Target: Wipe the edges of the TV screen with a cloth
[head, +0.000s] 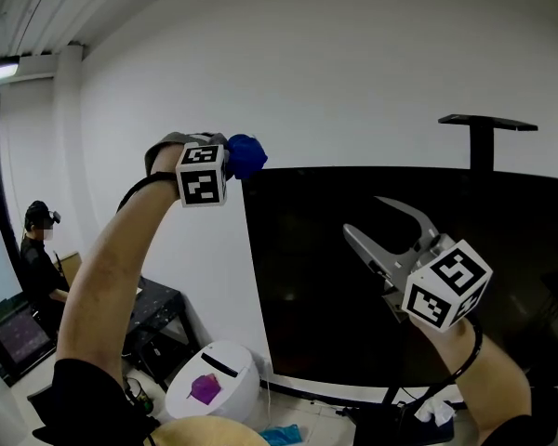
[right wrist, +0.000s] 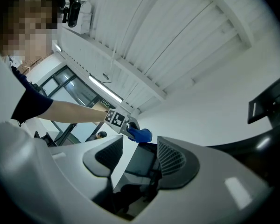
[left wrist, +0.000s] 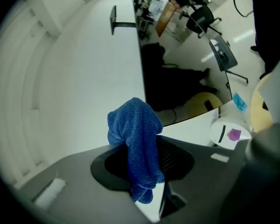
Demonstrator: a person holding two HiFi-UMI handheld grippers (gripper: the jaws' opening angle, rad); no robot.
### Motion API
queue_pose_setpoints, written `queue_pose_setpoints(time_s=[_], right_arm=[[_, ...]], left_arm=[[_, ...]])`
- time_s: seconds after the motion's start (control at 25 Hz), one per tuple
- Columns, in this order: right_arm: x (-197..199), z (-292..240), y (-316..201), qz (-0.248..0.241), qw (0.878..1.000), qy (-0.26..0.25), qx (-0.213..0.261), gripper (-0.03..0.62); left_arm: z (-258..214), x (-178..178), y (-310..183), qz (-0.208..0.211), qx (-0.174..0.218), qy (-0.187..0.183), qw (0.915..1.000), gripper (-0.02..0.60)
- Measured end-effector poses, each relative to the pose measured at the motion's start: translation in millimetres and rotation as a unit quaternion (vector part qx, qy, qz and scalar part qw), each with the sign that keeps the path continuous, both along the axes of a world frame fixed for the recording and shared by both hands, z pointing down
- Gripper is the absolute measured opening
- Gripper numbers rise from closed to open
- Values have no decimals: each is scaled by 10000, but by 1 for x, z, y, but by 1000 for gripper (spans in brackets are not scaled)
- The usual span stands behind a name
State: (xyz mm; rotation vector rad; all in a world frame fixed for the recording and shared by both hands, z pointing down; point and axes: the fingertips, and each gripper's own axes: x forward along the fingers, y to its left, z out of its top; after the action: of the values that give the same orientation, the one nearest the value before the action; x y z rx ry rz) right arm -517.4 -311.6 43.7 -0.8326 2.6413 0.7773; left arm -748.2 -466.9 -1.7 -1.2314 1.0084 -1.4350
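The left gripper (head: 228,156) is raised high, its fingers (left wrist: 177,160) clenched on a bunched blue cloth (head: 247,155) that sticks out past their tips and hangs in a loose fold. From the head view the cloth sits right at the top left corner of the TV screen (head: 298,323), where the dark panel meets the white wall (head: 353,63); it looks close enough to be on the frame, though whether it actually touches there cannot be made out from this angle. The right gripper (head: 363,215) hovers in front of the middle of the screen, angled up toward that same corner, with its fingers (head: 367,249) spread apart and nothing between them. Judging by this, the wiping is at its very start: the cloth is in hand and brought to a corner, but no edge shows any sign of being covered, so the top, both sides and the bottom edge all seem left to do
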Motion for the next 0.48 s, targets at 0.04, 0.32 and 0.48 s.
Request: queue_pose_setpoints(time_s=[0.04, 0.32, 0.48], right_arm=[[2, 0, 2, 12, 10000, 7, 18, 236], [21, 1, 12, 171, 9997, 133, 145, 236], [38, 2, 14, 242, 9995, 84, 165, 233]], left_arm=[[4, 3, -2, -36, -46, -203, 9998, 124], [10, 23, -8, -247, -155, -763, 9967, 124], [11, 37, -8, -290, -228, -868, 9955, 124]])
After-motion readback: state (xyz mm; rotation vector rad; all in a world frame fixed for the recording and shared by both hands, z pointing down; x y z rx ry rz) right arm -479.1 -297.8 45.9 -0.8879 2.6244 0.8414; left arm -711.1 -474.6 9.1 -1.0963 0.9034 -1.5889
